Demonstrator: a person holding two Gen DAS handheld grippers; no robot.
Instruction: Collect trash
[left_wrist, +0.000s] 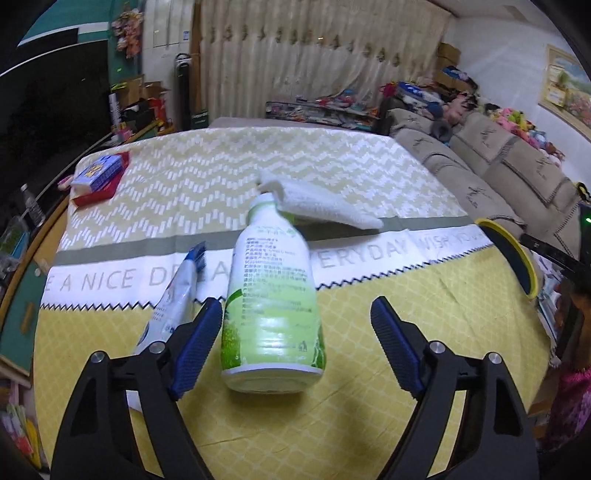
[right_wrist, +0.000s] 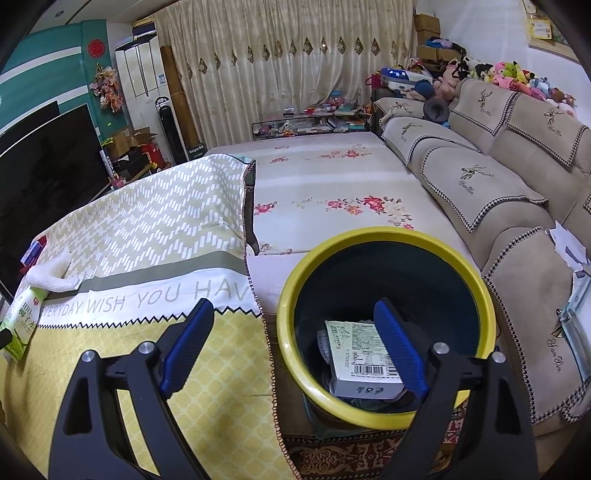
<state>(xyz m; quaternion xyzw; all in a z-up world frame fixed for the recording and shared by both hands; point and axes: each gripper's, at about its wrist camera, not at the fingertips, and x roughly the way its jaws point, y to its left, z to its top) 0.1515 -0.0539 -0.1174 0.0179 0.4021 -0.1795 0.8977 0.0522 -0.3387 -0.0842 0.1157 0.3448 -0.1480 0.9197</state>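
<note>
A green and white drink bottle (left_wrist: 273, 299) lies on the yellow tablecloth (left_wrist: 406, 332), its base toward me. My left gripper (left_wrist: 295, 317) is open, its blue fingers either side of the bottle's lower half without touching it. A blue and white wrapper (left_wrist: 173, 295) lies just left of the bottle, partly behind my left finger. My right gripper (right_wrist: 295, 314) is open and empty, above the near rim of a yellow-rimmed dark bin (right_wrist: 388, 413). A white carton (right_wrist: 362, 354) lies inside the bin. The bottle also shows at the left edge of the right wrist view (right_wrist: 22, 325).
A folded white towel (left_wrist: 325, 201) lies behind the bottle. A red and blue packet (left_wrist: 99, 177) sits at the table's far left. The bin's rim (left_wrist: 517, 254) shows at the table's right edge. A flowered mat (right_wrist: 332, 192) and a beige sofa (right_wrist: 480, 177) lie beyond.
</note>
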